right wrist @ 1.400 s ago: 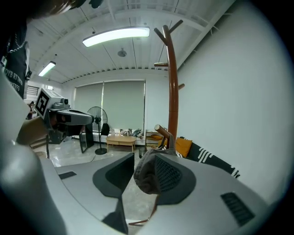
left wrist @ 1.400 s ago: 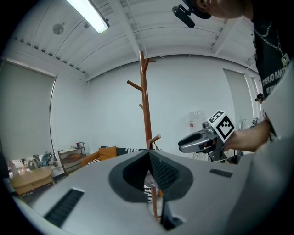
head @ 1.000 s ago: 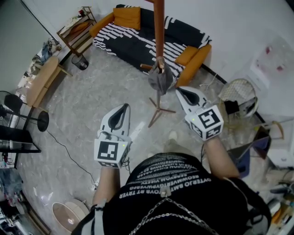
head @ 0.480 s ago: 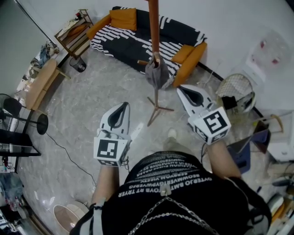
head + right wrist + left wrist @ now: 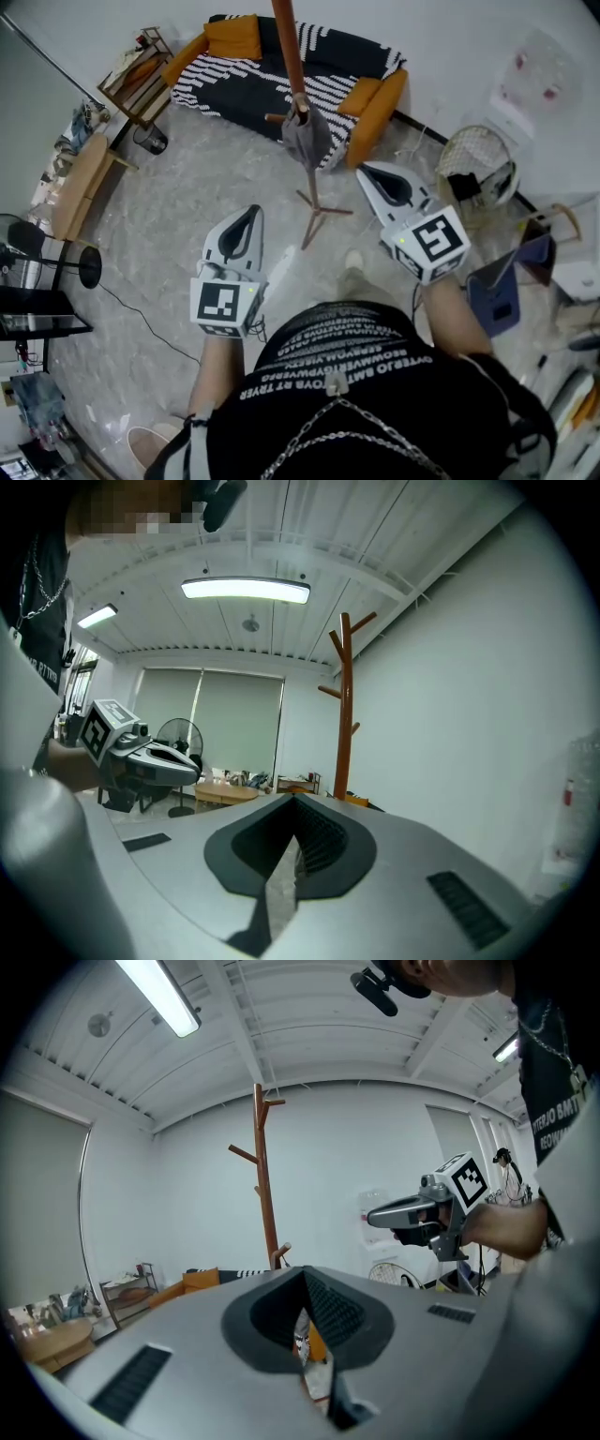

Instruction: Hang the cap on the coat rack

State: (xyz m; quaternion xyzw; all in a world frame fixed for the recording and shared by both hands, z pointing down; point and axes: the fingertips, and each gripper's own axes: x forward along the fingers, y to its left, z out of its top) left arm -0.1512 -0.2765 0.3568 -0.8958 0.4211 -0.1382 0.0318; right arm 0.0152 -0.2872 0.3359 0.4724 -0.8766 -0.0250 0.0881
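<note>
A grey cap (image 5: pixel 302 137) hangs on a low peg of the brown wooden coat rack (image 5: pixel 291 58), above the rack's spread feet (image 5: pixel 319 214). Neither gripper touches it. My left gripper (image 5: pixel 247 216) is held below and left of the cap, jaws shut and empty. My right gripper (image 5: pixel 367 172) is to the cap's right, also shut with nothing in it. In the left gripper view the left gripper (image 5: pixel 305 1275) points at the rack's pole (image 5: pixel 263 1185), with the right gripper (image 5: pixel 377 1215) beside it. From the right gripper (image 5: pixel 292 804) the rack (image 5: pixel 346 714) stands ahead, the left gripper (image 5: pixel 190 765) at left.
A black-and-white striped sofa (image 5: pixel 281 67) with orange cushions stands behind the rack. A wooden bench (image 5: pixel 77 180) and a shelf unit (image 5: pixel 133 73) line the left wall. A round wire fan guard (image 5: pixel 472 161) and clutter sit at right. A black cable (image 5: pixel 141 319) crosses the floor.
The rack and the hanging cap have slid up and left in the head view. Both grippers stay shut and keep about the same places in the frame.
</note>
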